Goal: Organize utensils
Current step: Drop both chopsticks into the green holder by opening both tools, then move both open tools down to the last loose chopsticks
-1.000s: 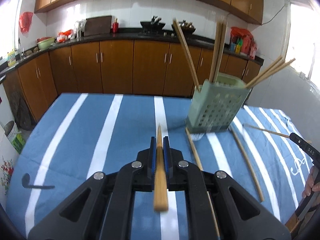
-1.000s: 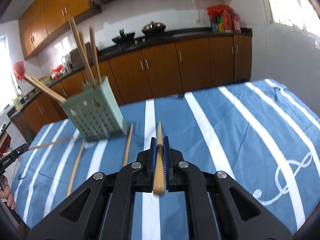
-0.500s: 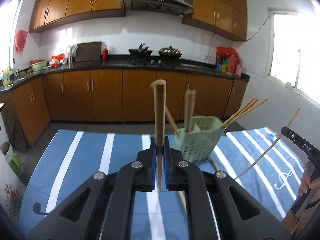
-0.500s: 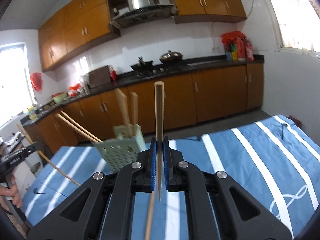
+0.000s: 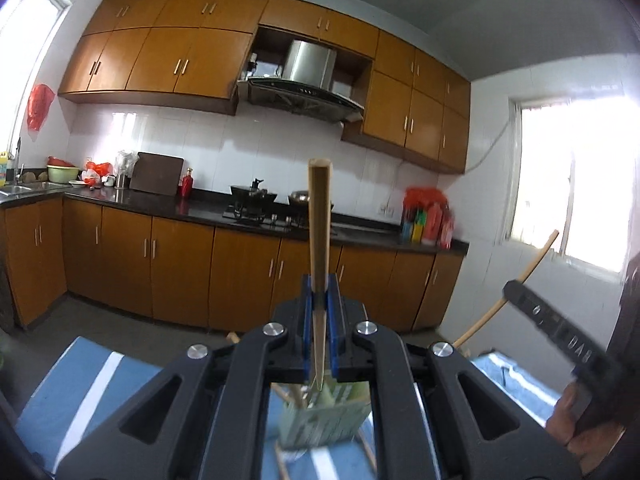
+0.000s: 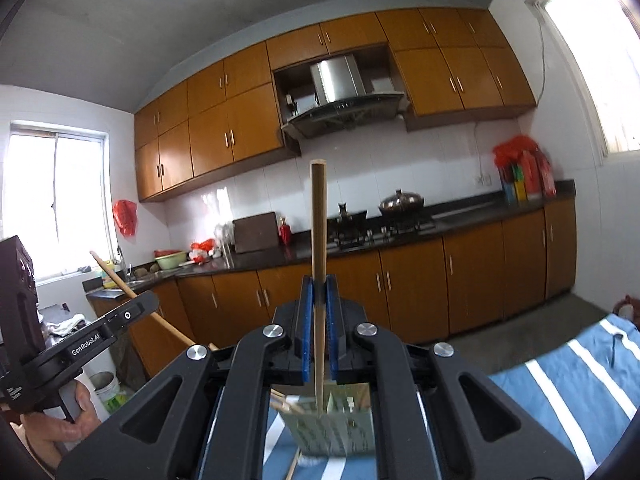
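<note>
1. On the left, the left claw (image 5: 320, 336) pinches one wooden chopstick (image 5: 319, 248) between its blue pads. The stick stands nearly upright with its thin end pointing down, which looks meant for dropping it tip-first into a holder.
2. Straight below that tip sits the pale green utensil basket (image 5: 324, 420) on the blue striped tabletop (image 5: 92, 392). Other chopsticks already lean inside it, so this seems to be where the sticks are gathered.
3. On the right, the right claw (image 6: 318, 332) is pressed onto a second chopstick (image 6: 319, 240), held upright the same way, tip just over the basket's rim.
4. At the edges, each camera catches the other claw with its stick slanting, gripped by a person's hand (image 6: 60, 428).
</note>
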### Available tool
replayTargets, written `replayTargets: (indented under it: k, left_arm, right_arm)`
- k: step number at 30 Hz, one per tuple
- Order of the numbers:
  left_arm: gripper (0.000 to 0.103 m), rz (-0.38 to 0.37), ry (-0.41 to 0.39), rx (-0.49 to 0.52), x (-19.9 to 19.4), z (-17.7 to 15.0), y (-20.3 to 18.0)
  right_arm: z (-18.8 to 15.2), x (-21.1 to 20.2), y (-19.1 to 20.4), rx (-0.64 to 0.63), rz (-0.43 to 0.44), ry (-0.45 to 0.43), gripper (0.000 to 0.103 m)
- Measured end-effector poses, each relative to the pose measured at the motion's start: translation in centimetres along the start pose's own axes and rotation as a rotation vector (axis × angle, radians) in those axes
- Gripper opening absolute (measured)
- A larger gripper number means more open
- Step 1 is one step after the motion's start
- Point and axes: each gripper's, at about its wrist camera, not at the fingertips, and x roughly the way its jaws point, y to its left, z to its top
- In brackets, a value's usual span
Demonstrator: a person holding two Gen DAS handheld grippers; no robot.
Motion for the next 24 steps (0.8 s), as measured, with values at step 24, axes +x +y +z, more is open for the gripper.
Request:
replayTargets:
  k: [24]
  left_arm:
    - [0.014, 0.014, 0.12, -0.01, 6.0, -4.5, 1.5]
  right_arm:
    - [-2.8, 4.4, 0.0, -0.04, -0.063, 0.117, 0.018]
